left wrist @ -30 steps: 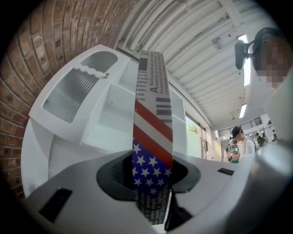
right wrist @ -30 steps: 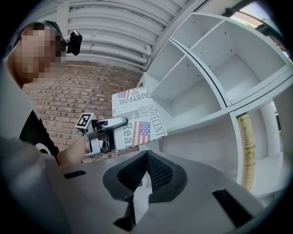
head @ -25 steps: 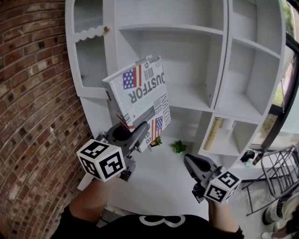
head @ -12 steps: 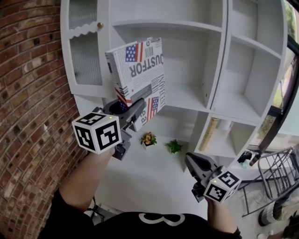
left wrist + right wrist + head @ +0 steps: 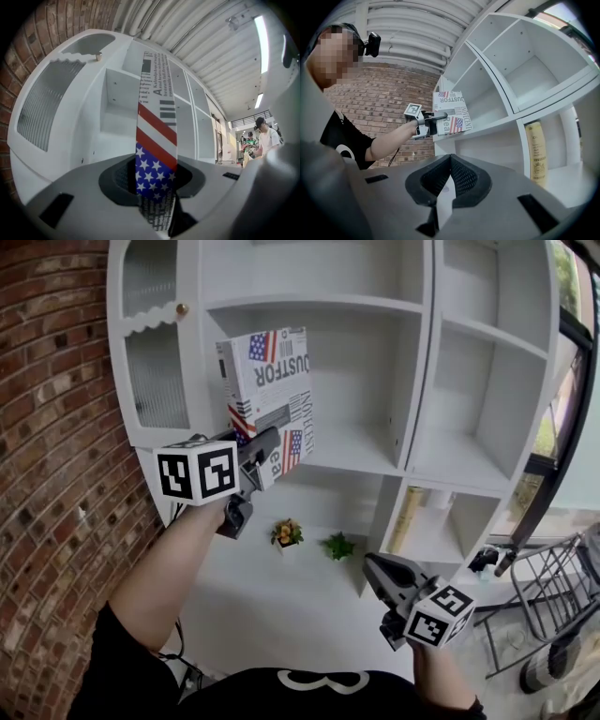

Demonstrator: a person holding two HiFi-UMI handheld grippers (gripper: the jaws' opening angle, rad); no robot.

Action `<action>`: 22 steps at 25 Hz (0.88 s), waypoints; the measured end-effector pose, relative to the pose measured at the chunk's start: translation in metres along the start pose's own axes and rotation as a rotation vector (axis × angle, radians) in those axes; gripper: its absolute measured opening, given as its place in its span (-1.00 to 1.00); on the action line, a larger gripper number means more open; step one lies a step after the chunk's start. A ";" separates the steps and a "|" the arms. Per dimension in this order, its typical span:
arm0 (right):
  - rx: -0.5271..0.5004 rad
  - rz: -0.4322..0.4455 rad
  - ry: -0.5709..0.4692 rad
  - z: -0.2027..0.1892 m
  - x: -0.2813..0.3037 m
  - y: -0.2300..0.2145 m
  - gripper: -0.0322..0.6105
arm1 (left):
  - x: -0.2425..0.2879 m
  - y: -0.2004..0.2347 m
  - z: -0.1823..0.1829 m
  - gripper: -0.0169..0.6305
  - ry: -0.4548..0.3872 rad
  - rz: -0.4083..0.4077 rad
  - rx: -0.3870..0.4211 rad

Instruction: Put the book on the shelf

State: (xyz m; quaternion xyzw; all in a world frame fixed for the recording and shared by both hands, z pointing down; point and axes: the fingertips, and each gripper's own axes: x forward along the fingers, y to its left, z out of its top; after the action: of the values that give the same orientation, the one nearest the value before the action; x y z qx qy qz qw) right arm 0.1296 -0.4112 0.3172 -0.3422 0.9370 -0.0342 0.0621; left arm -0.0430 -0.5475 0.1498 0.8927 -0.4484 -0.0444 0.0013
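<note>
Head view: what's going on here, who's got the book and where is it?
A person works with a hand-held gripper in each hand. The left hand-held gripper is shut on the lower part of a flag-printed book, holding it upright in front of an open compartment of the white shelf. The book is not yet released. The right hand-held gripper hangs low and apart from the shelf, jaws together with nothing between them.

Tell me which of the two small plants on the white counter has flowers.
The flowering plant is the one nearer the brick wall, topped with orange and yellow blooms. The green plant beside it shows only leaves.
</note>
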 end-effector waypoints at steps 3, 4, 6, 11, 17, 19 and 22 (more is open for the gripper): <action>0.000 -0.011 -0.004 0.001 -0.004 -0.004 -0.87 | 0.014 0.003 0.002 -0.49 0.021 0.001 -0.004; 0.002 -0.016 -0.001 0.000 -0.005 -0.005 -0.87 | 0.019 0.005 0.002 -0.49 0.029 0.006 0.003; 0.004 -0.026 0.004 -0.001 -0.009 -0.008 -0.87 | 0.028 0.009 0.002 -0.49 0.046 0.020 0.018; 0.003 -0.058 0.005 -0.002 -0.018 -0.015 -0.87 | 0.052 0.019 0.001 -0.48 0.089 0.056 0.045; 0.002 -0.081 0.004 -0.003 -0.024 -0.018 -0.87 | 0.078 0.029 -0.002 -0.47 0.109 0.100 0.040; 0.003 -0.089 0.002 -0.003 -0.026 -0.019 -0.86 | 0.086 0.031 -0.003 -0.47 0.108 0.116 0.042; -0.005 -0.099 0.008 -0.004 -0.028 -0.021 -0.87 | 0.096 0.034 -0.004 -0.47 0.110 0.135 0.044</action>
State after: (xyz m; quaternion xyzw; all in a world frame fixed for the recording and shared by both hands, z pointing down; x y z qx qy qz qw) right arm 0.1639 -0.4088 0.3264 -0.3883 0.9191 -0.0363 0.0558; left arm -0.0131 -0.6444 0.1473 0.8614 -0.5077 0.0148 0.0096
